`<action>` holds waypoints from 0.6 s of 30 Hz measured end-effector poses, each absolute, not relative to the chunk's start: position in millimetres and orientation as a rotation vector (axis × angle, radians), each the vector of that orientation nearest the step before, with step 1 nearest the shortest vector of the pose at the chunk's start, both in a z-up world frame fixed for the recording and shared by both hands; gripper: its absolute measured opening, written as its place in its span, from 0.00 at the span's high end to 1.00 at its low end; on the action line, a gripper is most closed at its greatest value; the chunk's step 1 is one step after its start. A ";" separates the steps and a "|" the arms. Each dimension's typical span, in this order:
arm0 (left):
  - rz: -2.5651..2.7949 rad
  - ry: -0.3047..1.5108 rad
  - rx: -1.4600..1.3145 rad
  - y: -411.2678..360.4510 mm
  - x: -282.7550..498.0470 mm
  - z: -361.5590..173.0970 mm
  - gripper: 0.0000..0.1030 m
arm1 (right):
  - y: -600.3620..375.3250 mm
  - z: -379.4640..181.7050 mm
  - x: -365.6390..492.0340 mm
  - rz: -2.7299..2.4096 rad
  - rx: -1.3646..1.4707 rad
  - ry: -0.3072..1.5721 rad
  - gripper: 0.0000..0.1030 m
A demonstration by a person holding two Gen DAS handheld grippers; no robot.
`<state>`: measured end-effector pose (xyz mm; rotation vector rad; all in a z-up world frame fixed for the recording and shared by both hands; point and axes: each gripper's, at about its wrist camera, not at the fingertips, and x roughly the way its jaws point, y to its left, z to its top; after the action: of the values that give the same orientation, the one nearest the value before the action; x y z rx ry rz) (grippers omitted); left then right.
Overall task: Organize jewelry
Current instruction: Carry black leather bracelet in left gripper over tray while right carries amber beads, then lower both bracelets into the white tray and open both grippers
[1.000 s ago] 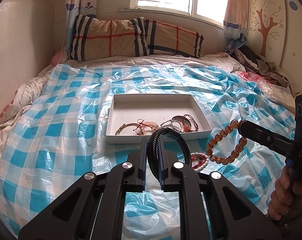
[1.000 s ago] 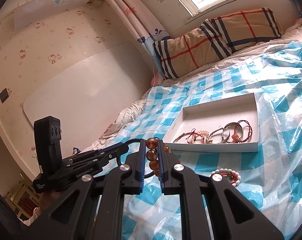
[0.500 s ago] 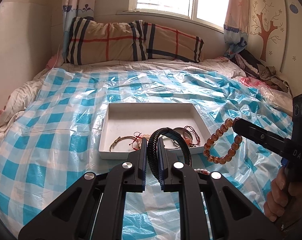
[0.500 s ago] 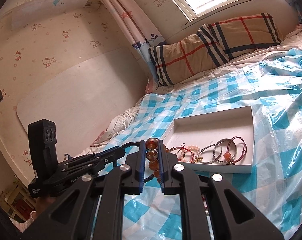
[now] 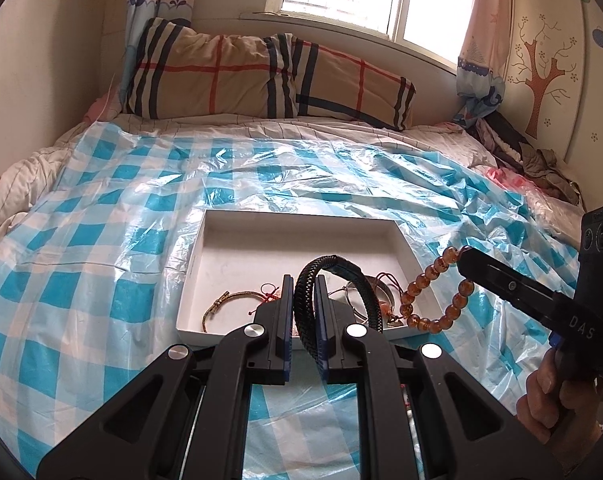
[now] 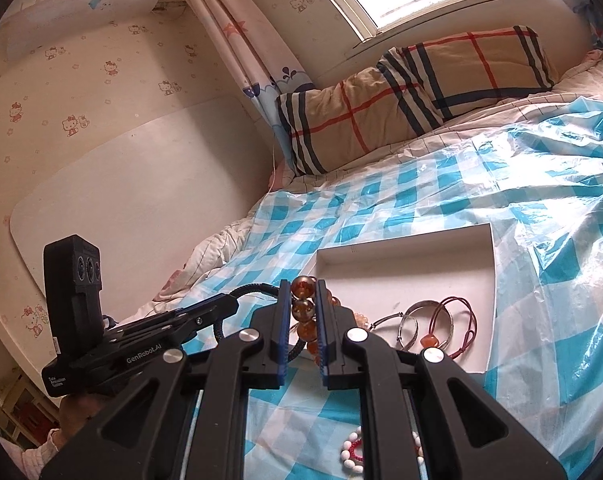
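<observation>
Bracelets mid-transfer: nearest us, a white bead bracelet [image 6: 351, 458] lies on the checkered sheet [image 6: 549, 344] short of the white tray [image 5: 269, 236], not yet collected. We hold two more at the tray's near edge, the left gripper [image 5: 304, 308] clamped on a black braided bracelet [image 5: 333, 276] and the right gripper [image 6: 304, 312] pinching an amber bead bracelet [image 5: 429, 300]. Farther in, several bangles and cords [image 6: 433, 328] already rest in the tray's near half, so we judge the job largely done.
</observation>
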<state>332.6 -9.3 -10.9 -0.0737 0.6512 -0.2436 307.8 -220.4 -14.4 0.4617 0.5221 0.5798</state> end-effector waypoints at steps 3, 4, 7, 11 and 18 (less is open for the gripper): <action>-0.246 0.653 -0.076 -12.1 340.4 -15.1 0.91 | -219.7 -17.5 313.9 0.569 0.461 0.522 0.88; -0.248 0.655 -0.079 -12.7 343.4 -16.8 0.91 | -219.6 -18.8 316.0 0.565 0.461 0.524 0.88; -0.252 0.662 -0.088 -14.7 351.7 -21.4 0.91 | -218.4 -23.3 323.1 0.553 0.459 0.530 0.87; -0.255 0.664 -0.094 -20.0 364.4 -26.4 0.91 | -214.9 -26.7 335.4 0.539 0.446 0.529 0.87; -0.210 0.723 -0.066 -25.7 390.3 -47.5 0.90 | -214.1 -23.2 334.9 0.535 0.440 0.533 0.87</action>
<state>390.3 -25.7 -47.6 -0.0664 0.7235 -0.2095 334.9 -214.1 -23.2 0.4398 0.5333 0.5347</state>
